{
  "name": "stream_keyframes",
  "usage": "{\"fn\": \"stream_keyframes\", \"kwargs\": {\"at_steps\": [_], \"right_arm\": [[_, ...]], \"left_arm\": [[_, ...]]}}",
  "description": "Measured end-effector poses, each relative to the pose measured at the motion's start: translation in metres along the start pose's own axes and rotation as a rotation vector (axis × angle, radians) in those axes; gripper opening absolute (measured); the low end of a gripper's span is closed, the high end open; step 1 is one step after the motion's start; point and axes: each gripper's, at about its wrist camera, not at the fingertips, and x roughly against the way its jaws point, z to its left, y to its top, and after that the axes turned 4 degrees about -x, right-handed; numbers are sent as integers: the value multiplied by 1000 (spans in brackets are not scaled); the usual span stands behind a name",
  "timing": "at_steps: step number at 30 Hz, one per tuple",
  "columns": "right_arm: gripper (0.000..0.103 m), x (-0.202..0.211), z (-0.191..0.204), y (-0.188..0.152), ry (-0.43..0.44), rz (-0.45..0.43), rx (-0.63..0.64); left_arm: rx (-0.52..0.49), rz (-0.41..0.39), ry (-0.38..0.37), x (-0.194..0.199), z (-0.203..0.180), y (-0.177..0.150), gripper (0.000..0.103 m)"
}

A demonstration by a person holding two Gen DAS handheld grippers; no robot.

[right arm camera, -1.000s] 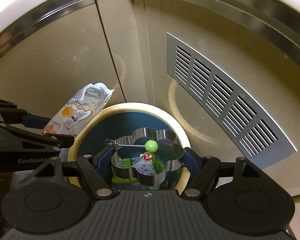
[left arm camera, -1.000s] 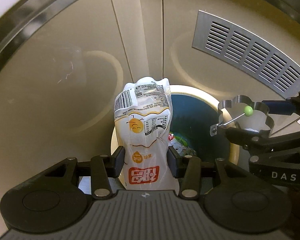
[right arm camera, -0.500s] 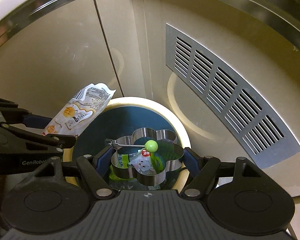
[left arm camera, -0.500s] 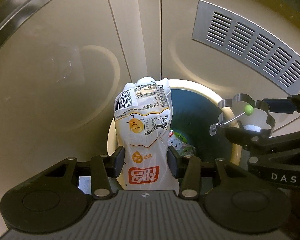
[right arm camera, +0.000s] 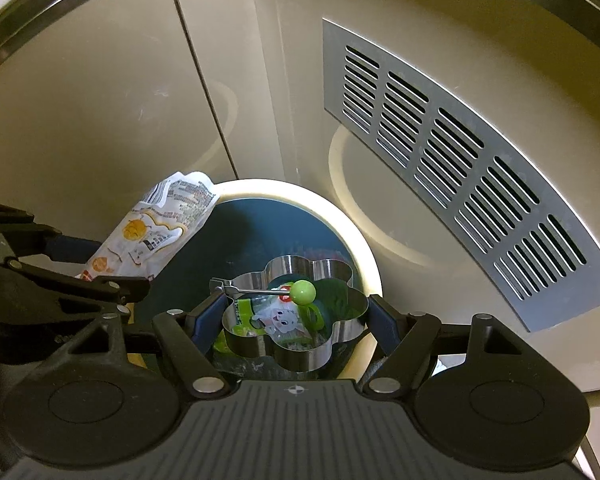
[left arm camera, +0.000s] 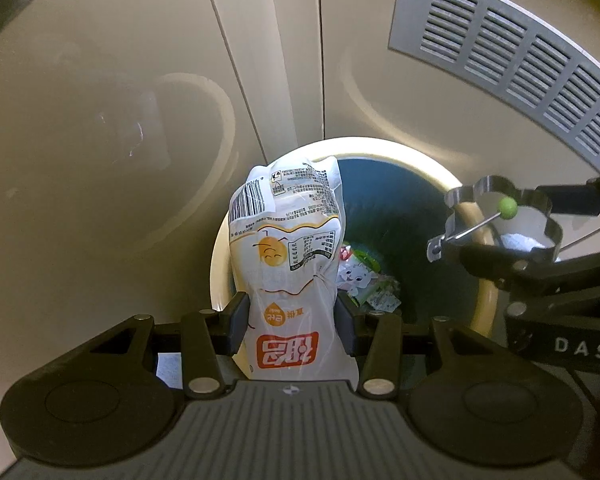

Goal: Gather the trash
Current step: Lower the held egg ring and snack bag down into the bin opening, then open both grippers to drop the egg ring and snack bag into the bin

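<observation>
Over the cream-rimmed round bin (left arm camera: 466,200), my left gripper (left arm camera: 290,316) pinches a white printed plastic food pouch (left arm camera: 288,264); my right gripper (right arm camera: 296,320) clamps a flower-shaped steel ring mould (right arm camera: 296,344). This looks like the drop step: next, release the pouch inside the rim.

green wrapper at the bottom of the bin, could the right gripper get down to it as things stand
Probably not yet. The right gripper is shut on the flower-shaped metal ring, which sits right above the green wrapper. The bin mouth is otherwise open.
</observation>
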Motion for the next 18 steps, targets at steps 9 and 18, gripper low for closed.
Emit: {"fn": "stream_keyframes", "kwargs": {"at_steps": [9,18], "right_arm": [[82,-3,1,9,-2,11,-31],[87,19,-5,11,12,-1,-72]], "left_arm": [[-21,15,-21,3,0,6,92],[-2,11,15,26,9,8,103]]}}
